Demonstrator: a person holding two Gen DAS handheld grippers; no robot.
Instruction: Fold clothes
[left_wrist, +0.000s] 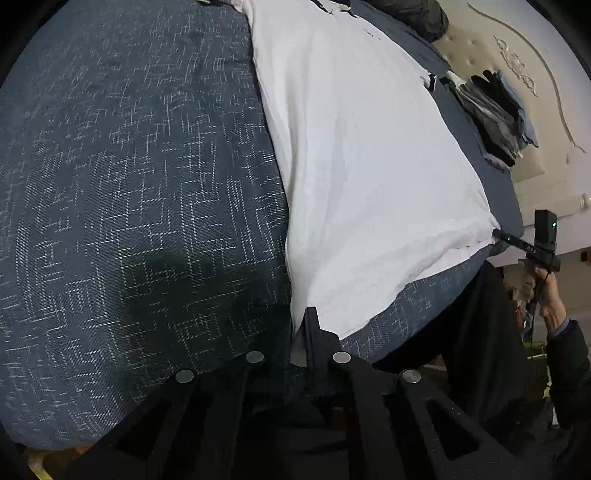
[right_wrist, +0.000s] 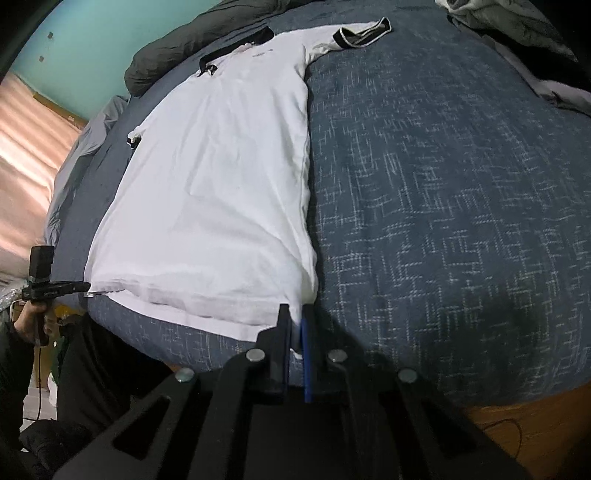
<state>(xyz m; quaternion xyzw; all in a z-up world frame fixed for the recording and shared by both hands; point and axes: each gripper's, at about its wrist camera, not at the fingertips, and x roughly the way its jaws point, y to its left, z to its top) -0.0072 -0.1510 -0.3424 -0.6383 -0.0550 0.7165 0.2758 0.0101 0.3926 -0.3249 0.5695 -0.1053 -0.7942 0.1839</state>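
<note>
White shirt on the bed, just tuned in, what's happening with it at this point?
A person is working on the white shirt, which lies spread flat on the blue patterned bedspread, collar toward the far end. Each hand-held gripper is shut on a bottom hem corner: the left hand-held gripper on one, the right hand-held gripper on the other. No fold is made yet. A stack of folded clothes sits by the headboard.

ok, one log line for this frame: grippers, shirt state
left gripper: shut on hem corner | right gripper: shut on other hem corner | white shirt: flat on bed, unfolded
</note>
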